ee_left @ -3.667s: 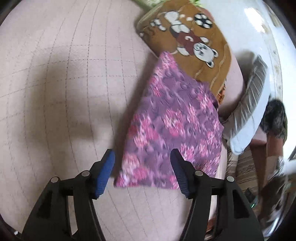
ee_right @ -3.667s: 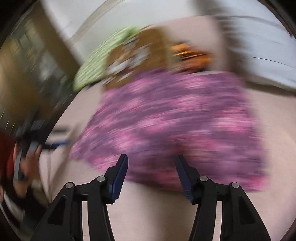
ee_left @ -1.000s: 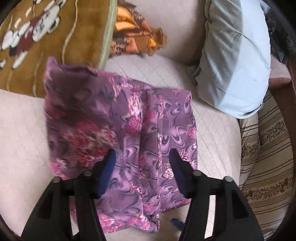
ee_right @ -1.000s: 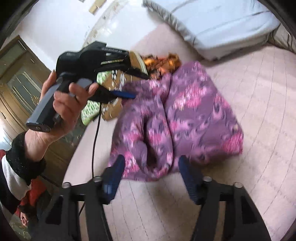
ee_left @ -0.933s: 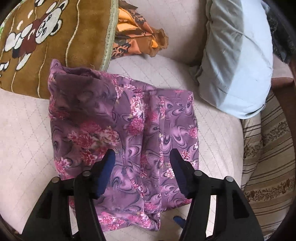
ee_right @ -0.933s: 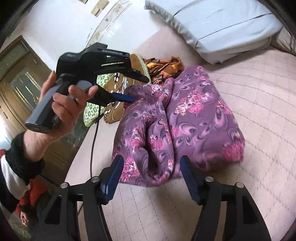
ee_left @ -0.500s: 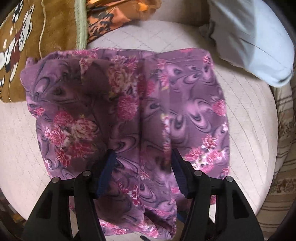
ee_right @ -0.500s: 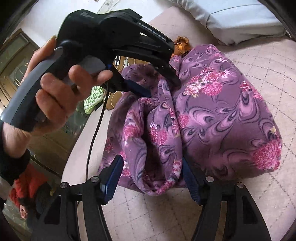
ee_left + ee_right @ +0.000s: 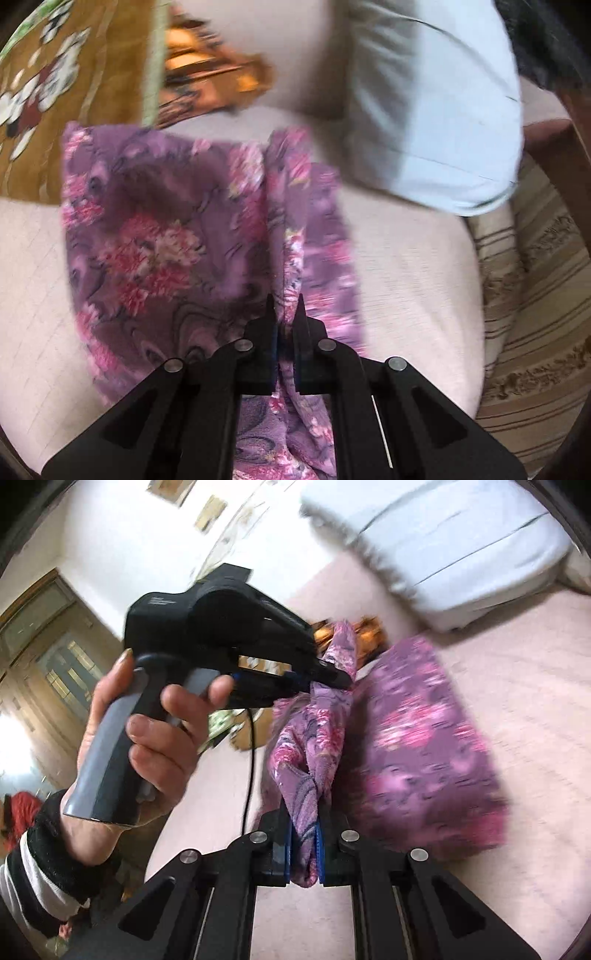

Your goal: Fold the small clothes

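Note:
A purple floral garment [image 9: 166,240] lies on a pale pink quilted cushion [image 9: 406,277], with a raised ridge down its middle. My left gripper [image 9: 284,306] points steeply down, and its jaws are closing with that ridge pinched between the pads. In the right wrist view the garment [image 9: 417,746] is lifted along one folded edge. My right gripper [image 9: 303,823] has its jaws closing on the near end of that edge, cloth bunched between the blue pads. The left gripper [image 9: 340,681], held in a person's hand [image 9: 155,731], grips the far end.
A brown cartoon-print cushion [image 9: 55,92] and an orange cloth [image 9: 210,81] lie beyond the garment. A pale blue pillow [image 9: 432,110] lies at the back right, striped fabric [image 9: 535,295] along the right edge. A black cable [image 9: 251,760] hangs from the left gripper.
Both grippers went from wide open over the garment to pinched shut on its middle fold. The fold now stands raised between them, and the left gripper has shifted over the cloth.

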